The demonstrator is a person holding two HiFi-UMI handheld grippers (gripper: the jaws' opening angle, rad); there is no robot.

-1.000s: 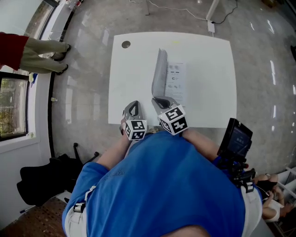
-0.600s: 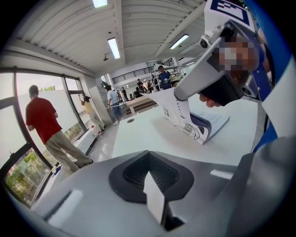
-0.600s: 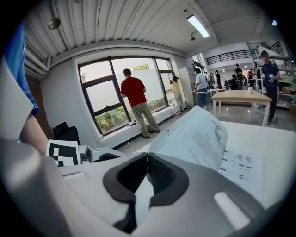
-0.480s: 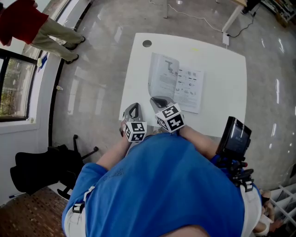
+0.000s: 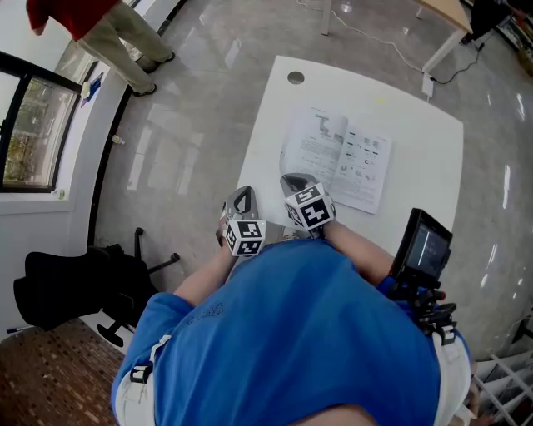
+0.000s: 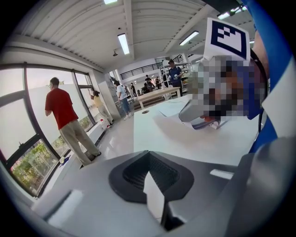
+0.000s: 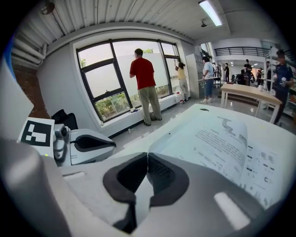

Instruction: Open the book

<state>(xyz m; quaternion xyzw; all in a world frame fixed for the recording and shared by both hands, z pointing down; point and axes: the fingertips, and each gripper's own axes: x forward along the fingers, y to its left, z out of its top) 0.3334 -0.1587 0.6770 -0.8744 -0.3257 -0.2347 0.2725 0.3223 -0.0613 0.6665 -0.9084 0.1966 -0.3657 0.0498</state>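
The book lies open and flat on the white table, printed pages up. In the right gripper view the book spreads just beyond my jaws. My right gripper hovers at the book's near left corner, shut, with nothing between its pads. My left gripper is off the table's near left edge, also shut and empty. The right gripper shows in the left gripper view above the tabletop.
A round cable hole sits in the table's far left corner. A person in a red top stands by the window at the upper left. A black chair stands on the floor to the left. A dark screen device rides near my right arm.
The book's left page, standing upright a second ago, has swung over to the left and now lies flat. Both grippers stay shut near the table's near edge.
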